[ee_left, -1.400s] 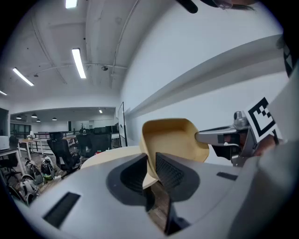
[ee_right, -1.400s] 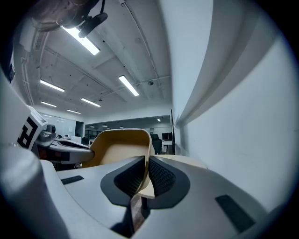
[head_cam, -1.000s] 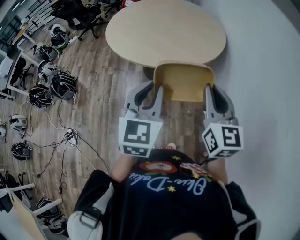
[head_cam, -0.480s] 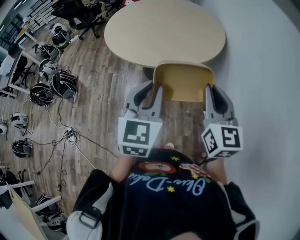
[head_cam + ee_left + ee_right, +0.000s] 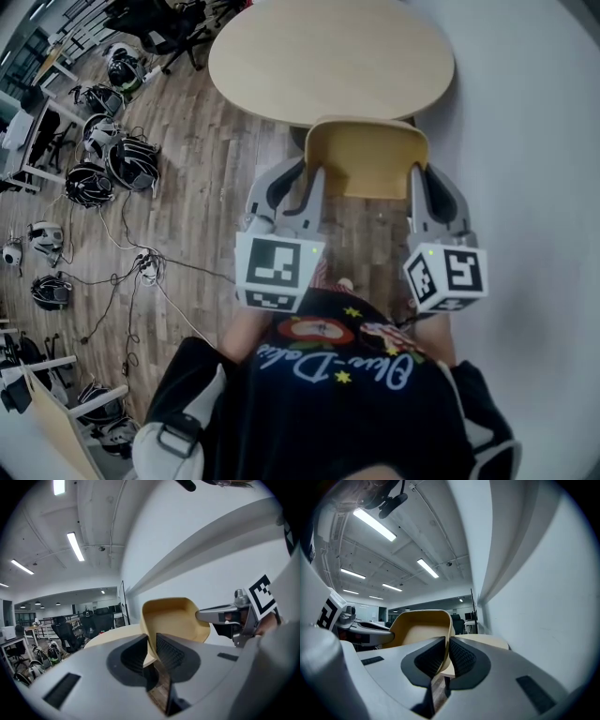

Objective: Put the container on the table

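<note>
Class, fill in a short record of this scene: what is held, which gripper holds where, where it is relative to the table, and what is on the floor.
held thing: yellow container
left gripper: shut on the container's left wall
right gripper: shut on its right wall
place: in the air at the near edge of the round table, not set down
floor: wooden floor with helmets and cables at left

Right tool point(image 5: 446, 641) tight on rim of yellow container point(image 5: 419, 627), table point(image 5: 485, 641) beyond.
</note>
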